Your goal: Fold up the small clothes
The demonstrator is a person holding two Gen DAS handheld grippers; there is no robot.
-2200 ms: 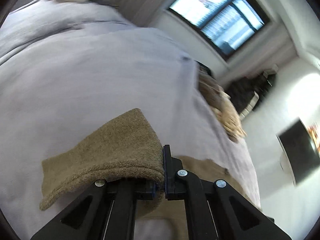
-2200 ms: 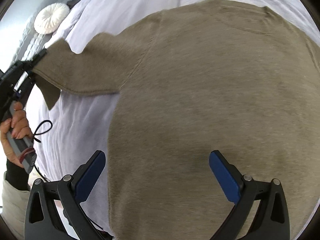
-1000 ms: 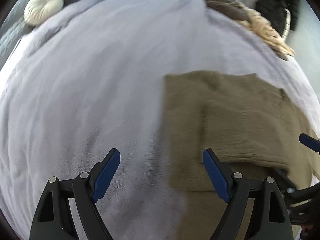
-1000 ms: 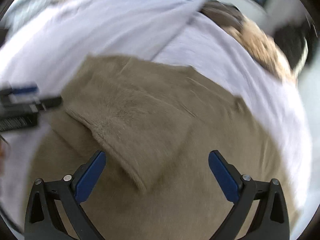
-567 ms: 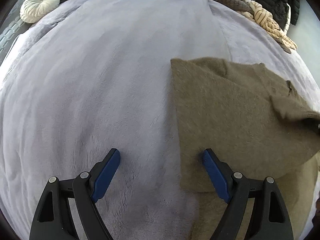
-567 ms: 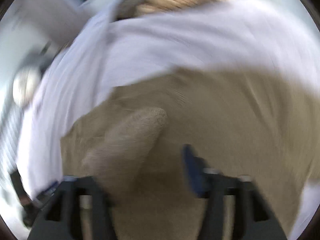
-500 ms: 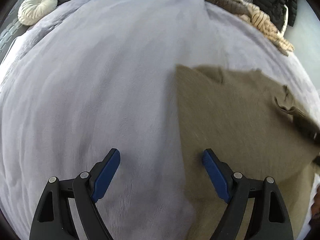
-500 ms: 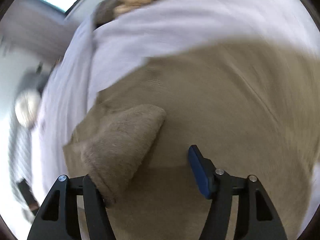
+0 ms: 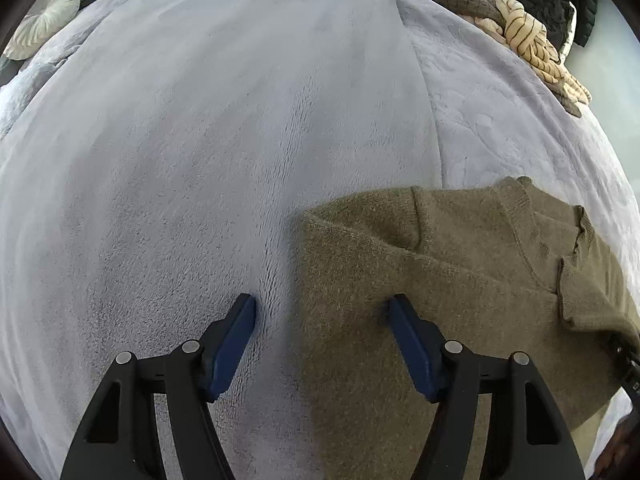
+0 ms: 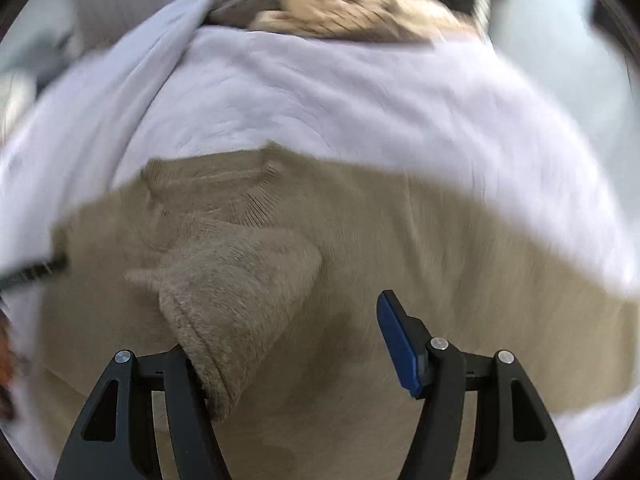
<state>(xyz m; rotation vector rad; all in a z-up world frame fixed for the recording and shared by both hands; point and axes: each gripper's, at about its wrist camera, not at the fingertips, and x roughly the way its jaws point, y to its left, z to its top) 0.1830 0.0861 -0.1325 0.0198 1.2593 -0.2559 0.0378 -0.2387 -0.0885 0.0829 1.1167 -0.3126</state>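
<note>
The brown sweater [image 9: 460, 280] lies flat on the big soft blanket [image 9: 200, 160] on the bed. One sleeve [image 10: 236, 280] is folded in across its chest.

The left claw [image 9: 322, 340] is wide apart and holds nothing. It sits low over the sweater's left edge, one finger over the blanket and one over the wool. If it shuts right there, I think it could pinch the blanket along with the sweater, and then both would lift together and the neat fold would be spoiled.

The right claw [image 10: 296, 340] is apart too. The cuff of the sleeve hangs over its left finger, but the fingers are not squeezed on it. The picture from that side is blurry, so the claw seems to be moving fast. I think the cuff could snag on that finger and get dragged back out, and the sleeve would come undone. It could also just slip and land crooked.

The wool looks thick and floppy, so a bump from either claw may push up a lump near the collar [image 9: 520, 208]. A pile of other clothes [image 9: 520, 36] waits at the far corner of the bed, well apart from all this.
</note>
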